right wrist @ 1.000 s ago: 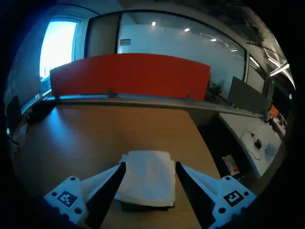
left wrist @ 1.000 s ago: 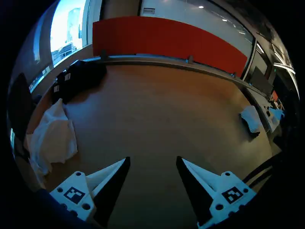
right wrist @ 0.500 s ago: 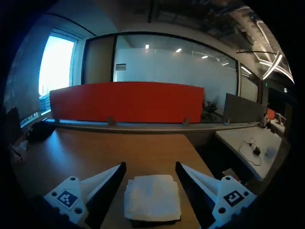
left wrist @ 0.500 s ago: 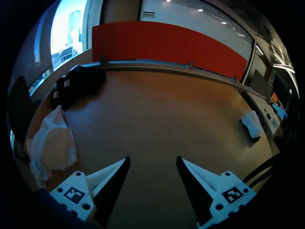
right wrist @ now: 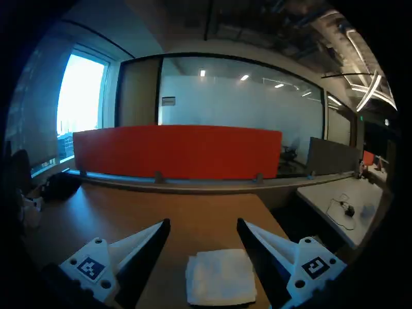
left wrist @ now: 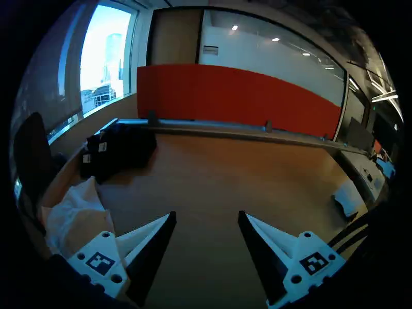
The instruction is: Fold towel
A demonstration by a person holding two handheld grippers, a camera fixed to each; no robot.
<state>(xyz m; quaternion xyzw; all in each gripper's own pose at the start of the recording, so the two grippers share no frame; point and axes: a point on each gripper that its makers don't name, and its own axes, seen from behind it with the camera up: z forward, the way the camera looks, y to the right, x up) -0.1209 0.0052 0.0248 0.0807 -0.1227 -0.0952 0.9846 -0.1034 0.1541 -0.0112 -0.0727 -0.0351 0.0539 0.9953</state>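
Folded towel [right wrist: 220, 277] lying flat and square on the surface [right wrist: 113, 216], low between the two fingers of the right claw [right wrist: 203, 221] and touched by neither. Right claw spread wide, pinching nothing, held level above the cloth and not down on it. Probably the same folded towel [left wrist: 349, 198] far off to the right of the left claw [left wrist: 206, 213], near the surface's edge, resting on something dark and too small to make out.

Crumpled towel [left wrist: 77, 219] heaped just left of the left claw's left finger, partly hidden behind it, bunched and unfolded. Left claw also spread, empty, pointing over bare wood ahead.

Judged step: one towel done and set aside, the next not yet picked up. Next move, by that reading: swing the left claw leftward to the crumpled towel, pinch an edge or corner, draw it onto the open wood between the two claws, then bring the right claw across for the opposite corner. Needs a clean grip on a single layer, hard to find in such a heap.

Black cases [left wrist: 116, 152] ahead and to the left of the left claw, beyond the heap; open or closed cannot be told, contents not visible. Red divider [left wrist: 237, 100] along the far edge.
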